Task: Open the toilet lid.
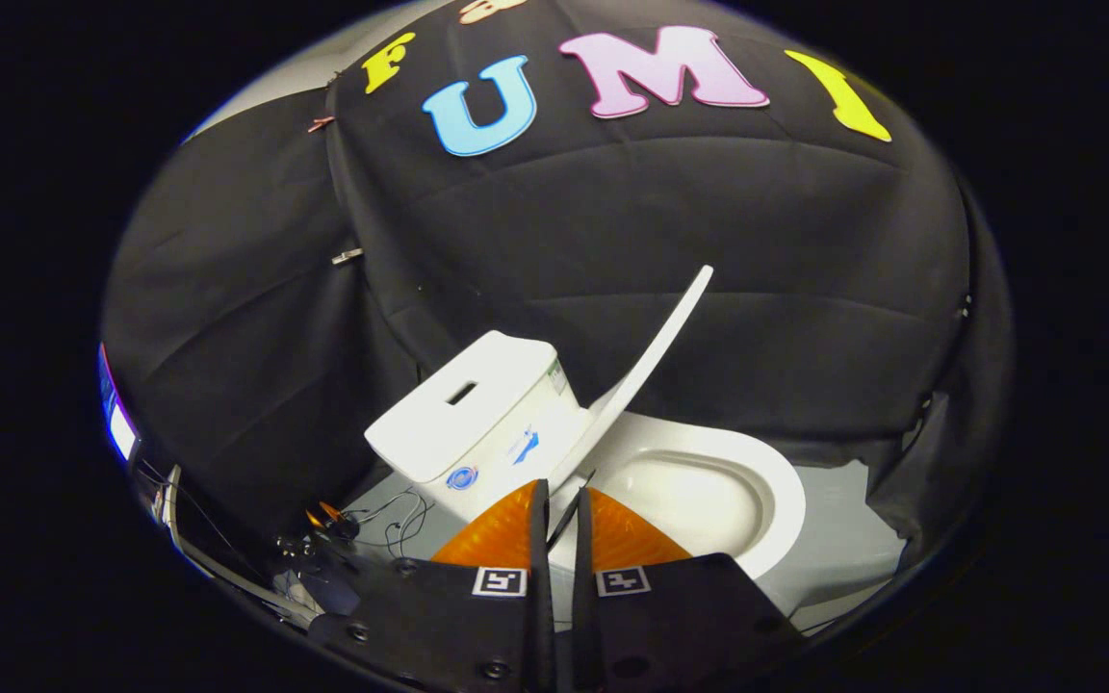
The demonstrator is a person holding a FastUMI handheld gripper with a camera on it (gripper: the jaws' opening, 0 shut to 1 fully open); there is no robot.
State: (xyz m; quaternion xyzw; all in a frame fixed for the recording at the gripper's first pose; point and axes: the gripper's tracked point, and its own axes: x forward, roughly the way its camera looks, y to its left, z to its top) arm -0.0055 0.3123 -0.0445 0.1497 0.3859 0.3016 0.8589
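A white toilet stands against the black cloth wall. Its lid (656, 342) is raised, a thin white slab seen edge-on, slanting up from the hinge and away from the tank (477, 404). The seat ring (771, 481) and the bowl inside it lie uncovered. My gripper (562, 489) hovers over the near rim, its tips just short of the lid's hinge end. The orange fingers (502, 534) stand almost together with only a narrow dark slit between them. They hold nothing, and the lid stands apart from them.
Grey floor (843, 544) shows around the toilet's base. Loose cables (400, 515) and small hardware lie on the floor beside the tank. A lit screen (118, 423) glows far off beyond them. Black cloth closes the booth behind and to both sides.
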